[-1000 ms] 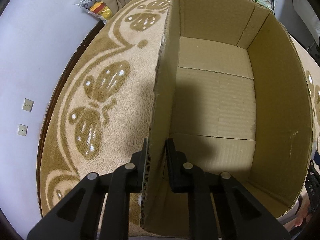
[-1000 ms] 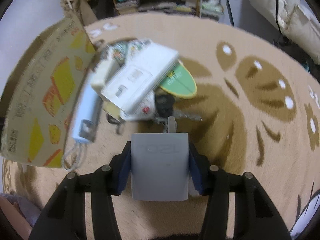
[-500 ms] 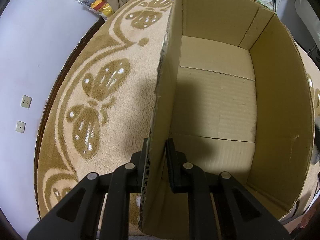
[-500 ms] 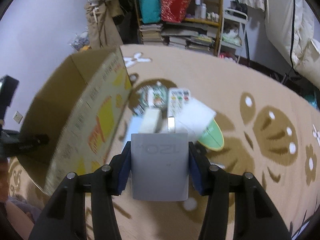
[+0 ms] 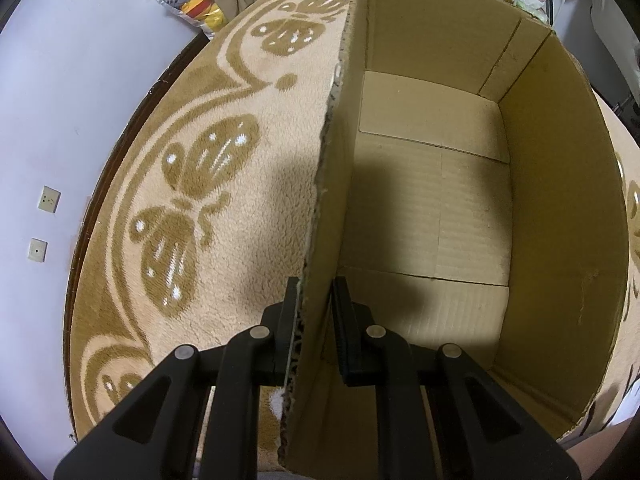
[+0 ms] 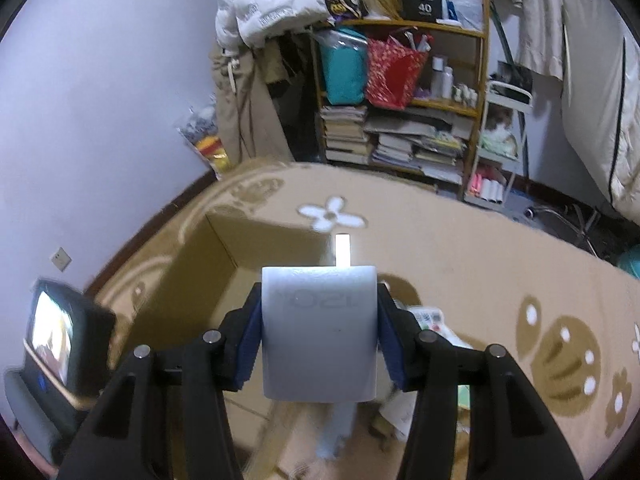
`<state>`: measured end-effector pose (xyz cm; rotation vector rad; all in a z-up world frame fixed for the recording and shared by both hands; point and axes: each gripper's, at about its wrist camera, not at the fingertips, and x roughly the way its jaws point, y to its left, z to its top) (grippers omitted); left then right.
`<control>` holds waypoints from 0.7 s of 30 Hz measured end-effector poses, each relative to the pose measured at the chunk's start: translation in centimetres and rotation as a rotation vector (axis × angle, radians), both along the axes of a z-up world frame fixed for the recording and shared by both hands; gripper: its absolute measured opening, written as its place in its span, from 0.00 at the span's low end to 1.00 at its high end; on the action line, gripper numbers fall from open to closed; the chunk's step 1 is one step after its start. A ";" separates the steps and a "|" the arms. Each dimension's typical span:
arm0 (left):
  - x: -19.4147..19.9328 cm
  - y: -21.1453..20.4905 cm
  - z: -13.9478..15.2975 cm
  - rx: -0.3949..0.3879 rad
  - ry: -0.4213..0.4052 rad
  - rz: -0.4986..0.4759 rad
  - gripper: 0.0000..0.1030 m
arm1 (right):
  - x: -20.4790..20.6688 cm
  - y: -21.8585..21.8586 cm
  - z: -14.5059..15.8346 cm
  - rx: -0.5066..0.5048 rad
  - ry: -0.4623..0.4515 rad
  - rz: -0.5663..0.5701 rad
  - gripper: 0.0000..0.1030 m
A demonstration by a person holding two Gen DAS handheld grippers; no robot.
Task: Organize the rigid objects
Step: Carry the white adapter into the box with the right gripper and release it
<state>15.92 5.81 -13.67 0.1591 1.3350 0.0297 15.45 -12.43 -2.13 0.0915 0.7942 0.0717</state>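
Charger (image 6: pixel 320 336) grasped in right tongs (image 6: pixel 319 332), lifted from the pile to above the box (image 6: pixel 224 264). Left tongs (image 5: pixel 316 312) clamped on box wall (image 5: pixel 332 200); drop next.

Your white charger (image 6: pixel 320 336) hides the cardboard box (image 6: pixel 208 276) floor behind it; the items (image 6: pixel 430 318) beyond are blurred, unidentifiable, partly covered.

you can read "120" upside down, pressed into the top face of the white charger (image 6: pixel 319 332). a black box (image 6: pixel 422 2) on top of the shelf (image 6: pixel 472 108) shows "40". the print on the white jacket (image 6: pixel 272 0) is too small to read.
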 end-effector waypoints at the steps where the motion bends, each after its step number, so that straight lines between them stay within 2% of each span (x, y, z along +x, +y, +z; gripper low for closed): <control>1: 0.0 0.0 0.0 0.000 0.000 -0.001 0.13 | 0.4 0.3 0.1 0.009 -0.004 0.003 0.54; 5: 0.0 0.0 0.0 0.000 -0.002 -0.002 0.13 | 2.1 1.2 -0.5 0.079 0.000 0.029 0.54; 21: 0.0 0.2 -0.3 -0.003 -0.011 -0.005 0.13 | 4.4 3.3 -4.6 0.076 0.106 0.054 0.54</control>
